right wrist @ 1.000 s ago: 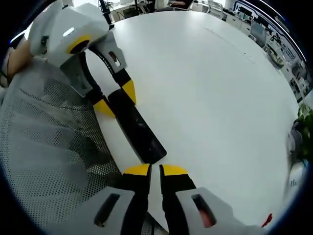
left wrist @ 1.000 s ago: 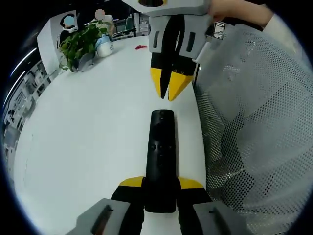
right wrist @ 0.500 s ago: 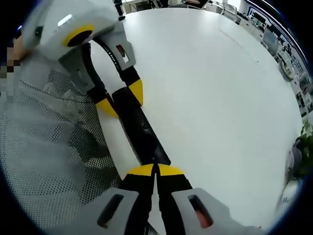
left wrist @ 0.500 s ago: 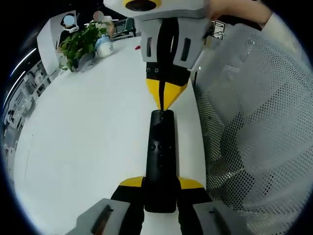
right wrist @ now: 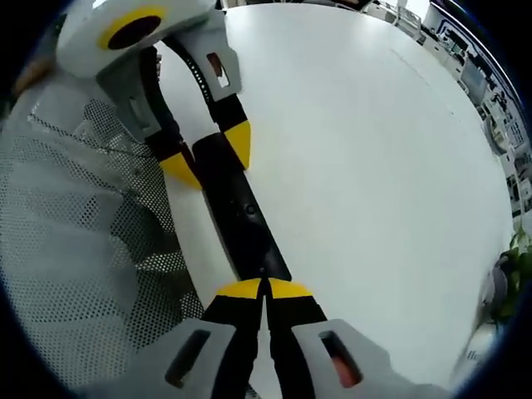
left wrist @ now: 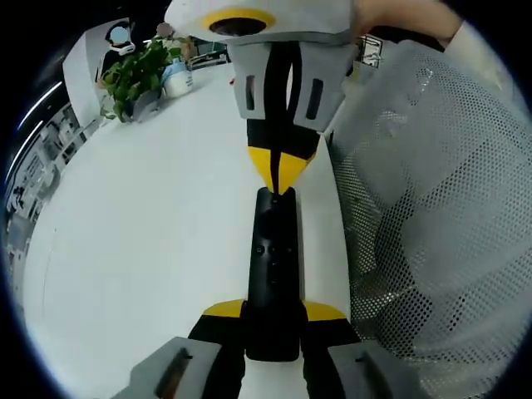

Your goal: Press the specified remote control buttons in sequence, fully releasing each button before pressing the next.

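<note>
Left gripper view: a black remote control (left wrist: 275,266) lies lengthwise on a white desk (left wrist: 150,216), close to the desk's edge. The left gripper (left wrist: 274,312) clamps the near end of the remote between its two yellow-tipped jaws, one on each long side. The right gripper (left wrist: 282,174) enters from the top, its yellow tips drawn together into a single point that rests on the far end of the remote's upper face. Small buttons show near the middle of the remote; which button, if any, lies under the tips cannot be told, since the tips cover that spot. A mesh chair back (left wrist: 432,216) stands just beside the desk edge. At the far side of the desk are a potted plant (left wrist: 133,71) and a white container (left wrist: 177,76) touching or nearly touching it. A hand (left wrist: 399,17) holds the right gripper from above.

Right gripper view: the right gripper (right wrist: 266,291) has its jaws closed, the yellow tips meeting with no gap, and they sit on the near end of the remote control (right wrist: 237,212). The left gripper (right wrist: 204,154) grips the remote's far end, its yellow pads (right wrist: 239,141) pressed to both sides. The desk (right wrist: 374,166) spreads beyond, and the mesh chair back (right wrist: 75,241) lies along its edge.
</note>
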A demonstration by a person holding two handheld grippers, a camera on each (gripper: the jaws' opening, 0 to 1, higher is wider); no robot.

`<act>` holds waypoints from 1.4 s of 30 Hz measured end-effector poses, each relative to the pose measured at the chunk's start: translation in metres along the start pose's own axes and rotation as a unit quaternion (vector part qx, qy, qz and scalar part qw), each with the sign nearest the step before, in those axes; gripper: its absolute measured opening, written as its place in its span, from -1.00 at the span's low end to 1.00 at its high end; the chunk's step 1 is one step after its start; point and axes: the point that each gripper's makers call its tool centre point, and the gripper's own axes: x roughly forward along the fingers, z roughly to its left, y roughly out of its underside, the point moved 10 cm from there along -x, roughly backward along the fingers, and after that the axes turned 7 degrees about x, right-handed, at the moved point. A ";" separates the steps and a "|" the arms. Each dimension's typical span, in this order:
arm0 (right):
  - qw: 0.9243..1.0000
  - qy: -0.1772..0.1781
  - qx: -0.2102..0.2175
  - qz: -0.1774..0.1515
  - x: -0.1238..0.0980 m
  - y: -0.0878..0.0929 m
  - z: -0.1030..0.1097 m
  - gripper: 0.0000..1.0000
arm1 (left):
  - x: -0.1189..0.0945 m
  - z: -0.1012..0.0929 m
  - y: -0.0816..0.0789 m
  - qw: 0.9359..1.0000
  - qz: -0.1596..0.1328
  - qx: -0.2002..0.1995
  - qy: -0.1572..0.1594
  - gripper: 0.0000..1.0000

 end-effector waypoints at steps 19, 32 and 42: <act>0.999 -0.015 0.035 0.023 0.002 -0.004 -0.004 -1.00 | 0.000 0.001 0.001 1.000 -0.003 0.000 0.002 -0.51; 0.999 -0.007 0.050 0.007 0.000 0.000 0.000 -1.00 | -0.001 -0.001 0.006 0.999 -0.032 -0.004 -0.003 -0.51; 0.999 0.003 0.048 -0.005 0.001 0.002 0.001 -1.00 | -0.001 0.000 0.006 0.999 -0.031 -0.005 -0.003 -0.51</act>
